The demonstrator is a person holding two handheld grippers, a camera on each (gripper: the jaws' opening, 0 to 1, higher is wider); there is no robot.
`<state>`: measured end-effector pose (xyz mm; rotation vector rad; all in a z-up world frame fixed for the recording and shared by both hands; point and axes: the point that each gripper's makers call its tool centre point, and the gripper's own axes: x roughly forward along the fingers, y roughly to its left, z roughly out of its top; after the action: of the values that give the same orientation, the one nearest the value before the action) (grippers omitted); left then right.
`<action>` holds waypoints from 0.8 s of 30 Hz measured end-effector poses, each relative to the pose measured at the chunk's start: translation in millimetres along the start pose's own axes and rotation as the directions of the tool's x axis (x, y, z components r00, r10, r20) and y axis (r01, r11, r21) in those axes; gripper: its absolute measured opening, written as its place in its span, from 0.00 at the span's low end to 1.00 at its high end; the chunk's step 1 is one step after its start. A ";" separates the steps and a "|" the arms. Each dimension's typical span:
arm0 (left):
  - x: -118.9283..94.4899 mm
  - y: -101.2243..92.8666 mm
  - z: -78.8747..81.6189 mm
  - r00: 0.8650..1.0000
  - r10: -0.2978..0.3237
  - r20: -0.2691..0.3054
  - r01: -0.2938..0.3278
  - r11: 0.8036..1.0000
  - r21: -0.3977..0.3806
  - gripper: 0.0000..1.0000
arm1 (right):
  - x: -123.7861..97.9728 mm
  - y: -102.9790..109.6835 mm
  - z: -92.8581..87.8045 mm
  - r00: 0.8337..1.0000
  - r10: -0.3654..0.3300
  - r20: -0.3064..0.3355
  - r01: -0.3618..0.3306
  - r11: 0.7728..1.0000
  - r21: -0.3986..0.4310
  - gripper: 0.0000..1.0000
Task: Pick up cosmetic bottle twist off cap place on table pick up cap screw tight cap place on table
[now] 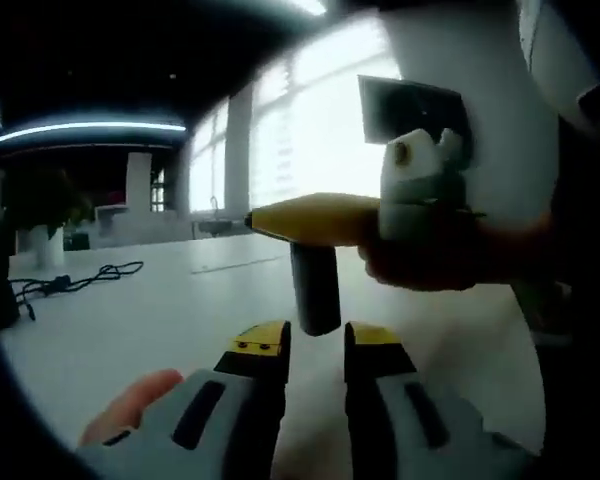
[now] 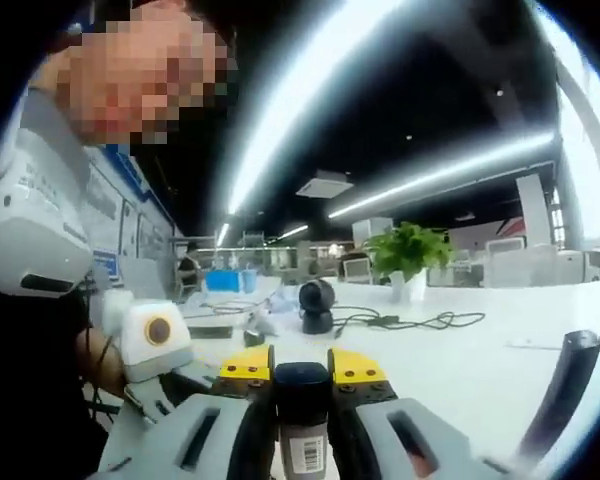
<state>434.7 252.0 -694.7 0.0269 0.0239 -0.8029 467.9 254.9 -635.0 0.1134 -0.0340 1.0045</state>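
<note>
Right gripper (image 2: 302, 372) pinches dark cylindrical cosmetic bottle (image 2: 302, 415) with barcode label, held above white table (image 1: 160, 320); left gripper (image 1: 317, 340) spread, empty, just below bottle; cap apparently still on; twisting, placing remain.

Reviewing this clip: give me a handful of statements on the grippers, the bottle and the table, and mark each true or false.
1. The right gripper is shut on the cosmetic bottle. True; its dark body with a barcode label sits between the yellow-tipped jaws.
2. The left gripper is clamped on the bottle. False; in the left gripper view its jaws stand apart with nothing between them, just below the dark bottle.
3. The bottle is standing on the table. False; it is held up above the white top by the right gripper.
4. A potted plant stands on the table. True.
5. Black cables lie on the table. True.
</note>
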 end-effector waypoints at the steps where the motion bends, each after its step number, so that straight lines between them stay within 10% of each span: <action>1: -0.5 2.3 0.4 1.000 0.011 0.005 -0.011 1.000 -0.013 0.11 | 0.5 -5.6 -0.6 1.000 -0.019 -0.004 0.019 1.000 -0.004 0.12; 10: -1.3 17.7 -2.4 0.998 0.065 0.000 -0.065 0.997 -0.049 0.11 | 15.3 -44.4 -12.3 0.986 -0.162 -0.025 0.161 0.986 -0.038 0.12; 24: -3.9 24.1 1.0 0.993 0.115 0.015 -0.114 0.993 -0.043 0.11 | 34.4 -100.7 -36.6 0.907 -0.419 -0.023 0.417 0.907 -0.063 0.12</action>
<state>449.3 271.5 -693.3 -0.0183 0.0227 -0.6875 570.5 234.4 -676.6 0.0471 -0.0040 0.5732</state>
